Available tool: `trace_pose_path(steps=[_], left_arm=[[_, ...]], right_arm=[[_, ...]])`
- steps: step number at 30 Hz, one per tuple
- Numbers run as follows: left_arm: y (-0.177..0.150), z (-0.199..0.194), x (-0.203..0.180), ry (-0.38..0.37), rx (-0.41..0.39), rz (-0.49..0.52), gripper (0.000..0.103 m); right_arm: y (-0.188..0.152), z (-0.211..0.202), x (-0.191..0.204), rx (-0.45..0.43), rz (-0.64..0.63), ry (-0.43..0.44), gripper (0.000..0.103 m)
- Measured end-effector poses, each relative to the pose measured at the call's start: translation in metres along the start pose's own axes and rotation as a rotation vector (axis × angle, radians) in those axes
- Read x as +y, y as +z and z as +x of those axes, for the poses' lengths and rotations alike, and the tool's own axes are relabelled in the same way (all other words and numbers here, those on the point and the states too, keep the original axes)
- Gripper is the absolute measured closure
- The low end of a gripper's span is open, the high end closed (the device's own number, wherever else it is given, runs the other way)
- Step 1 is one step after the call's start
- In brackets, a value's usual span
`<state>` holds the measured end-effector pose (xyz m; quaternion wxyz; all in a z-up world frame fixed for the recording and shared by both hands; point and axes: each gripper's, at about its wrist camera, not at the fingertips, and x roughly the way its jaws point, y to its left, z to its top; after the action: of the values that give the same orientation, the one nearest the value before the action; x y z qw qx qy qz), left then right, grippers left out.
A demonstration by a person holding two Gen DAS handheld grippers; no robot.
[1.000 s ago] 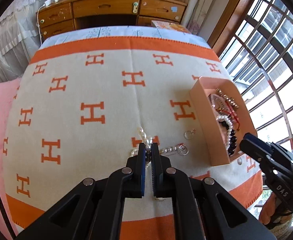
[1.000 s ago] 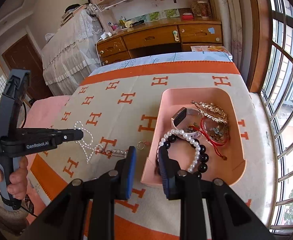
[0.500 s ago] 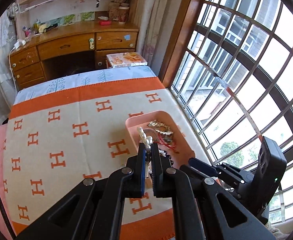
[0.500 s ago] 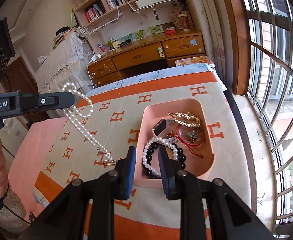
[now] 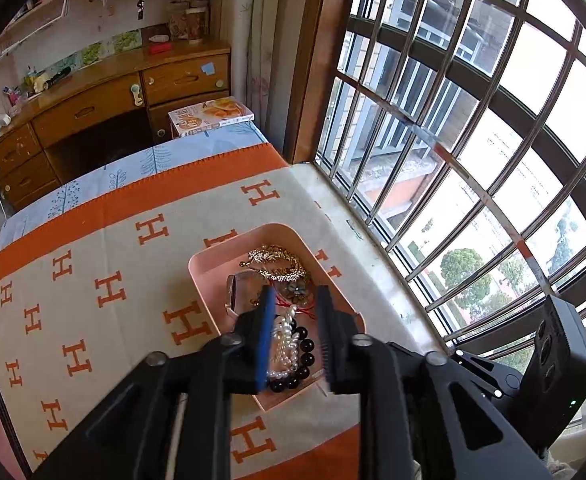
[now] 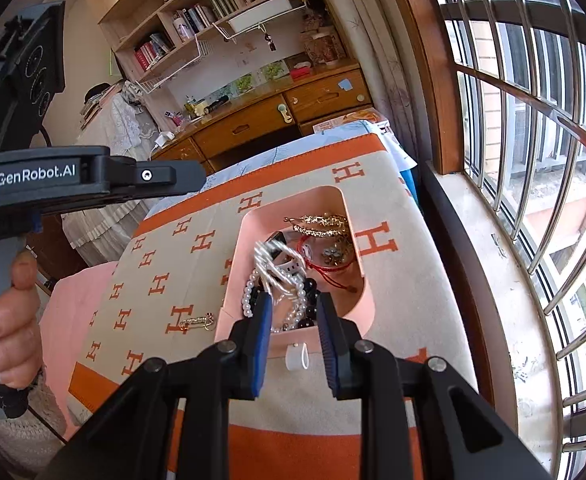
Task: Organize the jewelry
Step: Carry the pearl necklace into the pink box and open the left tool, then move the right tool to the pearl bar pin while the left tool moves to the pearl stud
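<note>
Pearl strand [image 6: 277, 276], white and blurred, caught falling into pale pink rectangular tray [image 5: 209, 276] at centre frame, onto black bead bracelet [image 5: 303, 354] there. Left gripper [image 5: 295, 332] above tray, fingers just opened, moderately parted, pressing nothing. Right gripper [image 6: 293, 328] at tray's near edge, fingers slightly apart, empty. Gold pin [image 6: 199, 322] lying left of tray on orange-patterned beige blanket [image 5: 93, 280].
</note>
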<state>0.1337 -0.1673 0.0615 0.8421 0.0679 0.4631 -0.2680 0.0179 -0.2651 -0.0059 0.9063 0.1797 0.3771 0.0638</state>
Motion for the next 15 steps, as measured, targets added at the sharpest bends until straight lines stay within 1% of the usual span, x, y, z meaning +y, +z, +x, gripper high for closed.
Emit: trace_pose_path(steps=[1,2,4,6,12,15], left_arm=[[-0.002,0.001,0.002,0.019,-0.004,0.001,0.048],[-0.005,-0.001,0.003,0.04,-0.021,0.003,0.042],[-0.009,-0.007,0.007,0.083,-0.049,0.019,0.042],[-0.014,-0.015,0.013,0.104,-0.064,0.022,0.042],[-0.031,-0.035,0.039,0.156,-0.079,-0.035,0.041],[-0.046,-0.044,0.052,0.167,-0.087,-0.069,0.035]], right_arm=[[0.0,0.001,-0.001,0.001,0.001,-0.004,0.08],[-0.001,0.001,-0.001,0.0,0.002,-0.007,0.08],[-0.001,0.002,-0.001,0.002,0.001,-0.002,0.08],[-0.002,0.003,0.001,0.003,-0.003,0.001,0.08],[-0.006,0.004,0.011,0.008,-0.023,0.016,0.08],[-0.008,0.004,0.018,0.014,-0.038,0.024,0.08]])
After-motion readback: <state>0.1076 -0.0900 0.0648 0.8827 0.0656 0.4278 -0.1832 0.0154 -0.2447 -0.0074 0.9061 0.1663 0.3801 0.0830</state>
